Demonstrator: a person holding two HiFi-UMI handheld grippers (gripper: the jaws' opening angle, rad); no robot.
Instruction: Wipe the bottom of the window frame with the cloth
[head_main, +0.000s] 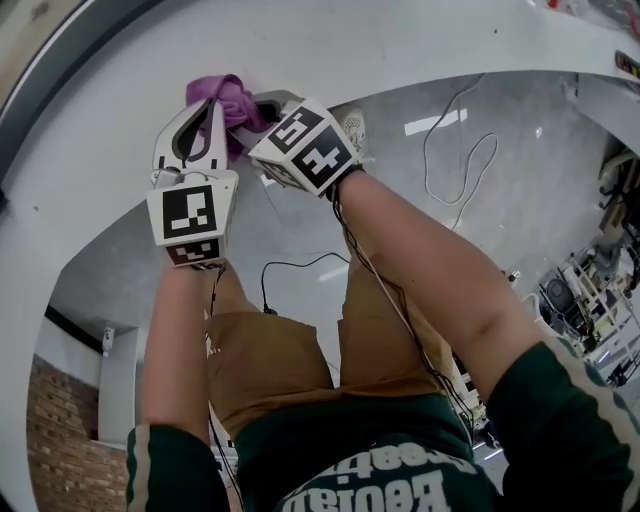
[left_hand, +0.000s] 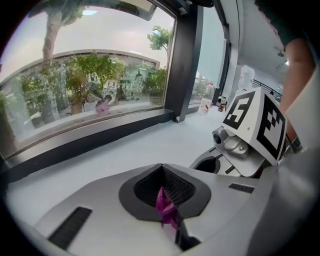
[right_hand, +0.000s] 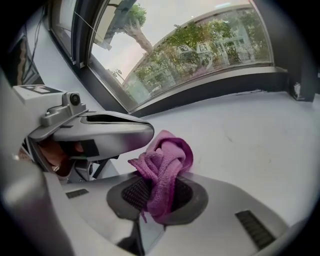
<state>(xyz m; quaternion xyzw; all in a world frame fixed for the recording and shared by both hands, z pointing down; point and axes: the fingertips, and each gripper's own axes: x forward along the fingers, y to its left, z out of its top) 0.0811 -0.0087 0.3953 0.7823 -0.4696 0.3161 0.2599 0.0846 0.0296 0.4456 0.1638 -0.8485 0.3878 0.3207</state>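
Note:
A purple cloth (head_main: 225, 95) is bunched between my two grippers over the white sill (head_main: 120, 120). My left gripper (head_main: 214, 108) is shut with a small corner of the cloth (left_hand: 167, 207) pinched between its jaws. My right gripper (head_main: 262, 106) is shut on the larger bundle of cloth (right_hand: 162, 170), which bulges up out of its jaws. The two grippers stand close side by side, the right gripper (left_hand: 250, 132) showing just right of my left one. The dark bottom rail of the window frame (left_hand: 100, 137) runs along the far edge of the sill (right_hand: 250, 135), apart from the cloth.
A dark vertical mullion (left_hand: 185, 65) rises from the frame, with small bottles (left_hand: 205, 106) on the sill beyond it. Below me on the grey floor lie a white cable (head_main: 455, 130) and a black one (head_main: 290, 268). An equipment rack (head_main: 600, 290) stands at the right.

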